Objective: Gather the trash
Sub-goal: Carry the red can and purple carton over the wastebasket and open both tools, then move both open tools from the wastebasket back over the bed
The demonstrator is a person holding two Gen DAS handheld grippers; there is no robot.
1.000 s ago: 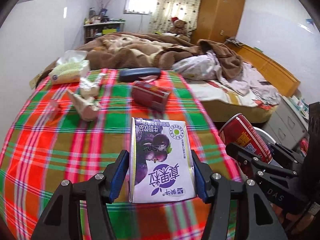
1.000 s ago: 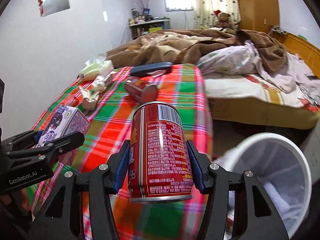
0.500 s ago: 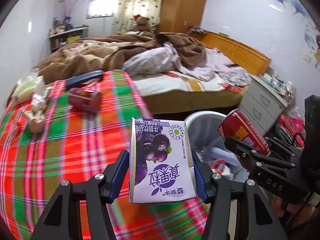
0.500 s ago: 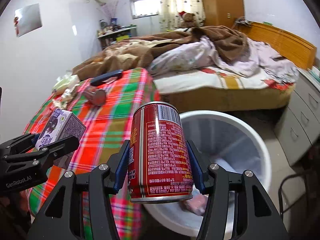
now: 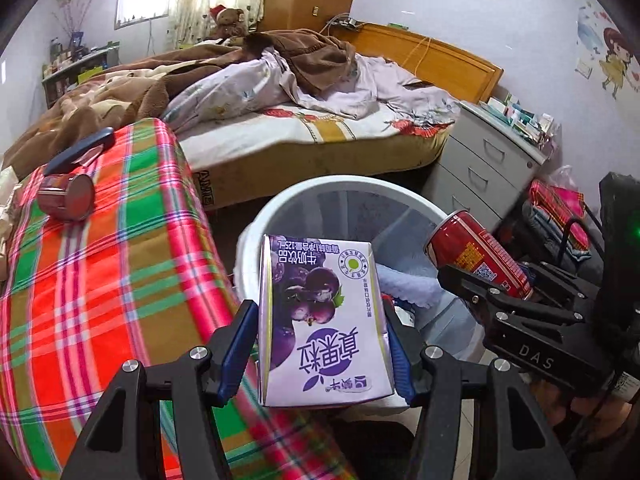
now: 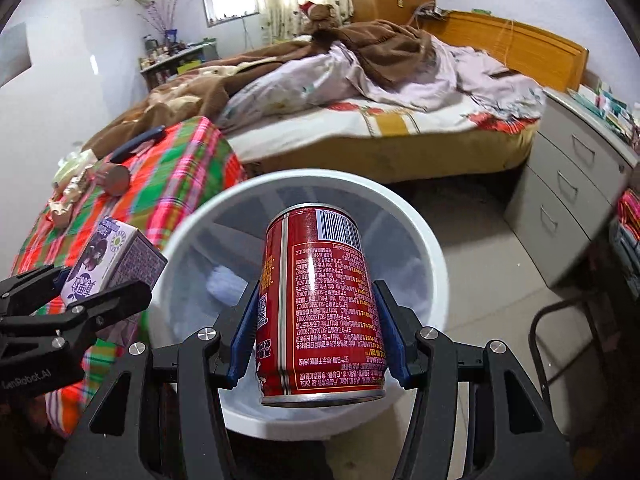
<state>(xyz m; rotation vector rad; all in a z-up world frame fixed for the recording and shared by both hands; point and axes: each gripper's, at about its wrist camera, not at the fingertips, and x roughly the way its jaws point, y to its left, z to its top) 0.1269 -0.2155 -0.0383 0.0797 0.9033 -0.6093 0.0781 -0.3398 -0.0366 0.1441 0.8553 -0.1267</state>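
My left gripper [image 5: 322,348] is shut on a purple and white drink carton [image 5: 320,320], held at the near left rim of the white trash bin [image 5: 340,186]. My right gripper [image 6: 320,340] is shut on a red can [image 6: 320,300], which hangs over the white trash bin [image 6: 400,208]. In the left wrist view the red can [image 5: 480,256] shows at the right, over the bin's right side. The drink carton [image 6: 116,260] shows at the left of the right wrist view. Another red can [image 5: 66,196] lies on its side on the plaid tablecloth [image 5: 100,280].
Crumpled wrappers [image 6: 72,196] and a dark blue case [image 5: 80,150] remain on the table. A bed [image 5: 320,132] with heaped blankets stands behind the bin. A grey drawer unit [image 5: 480,168] is at the right, and a metal chair frame [image 6: 568,344] beside the bin.
Both grippers swung right from over the table to the trash bin, carton and can still held. The bin now fills the middle of both views.
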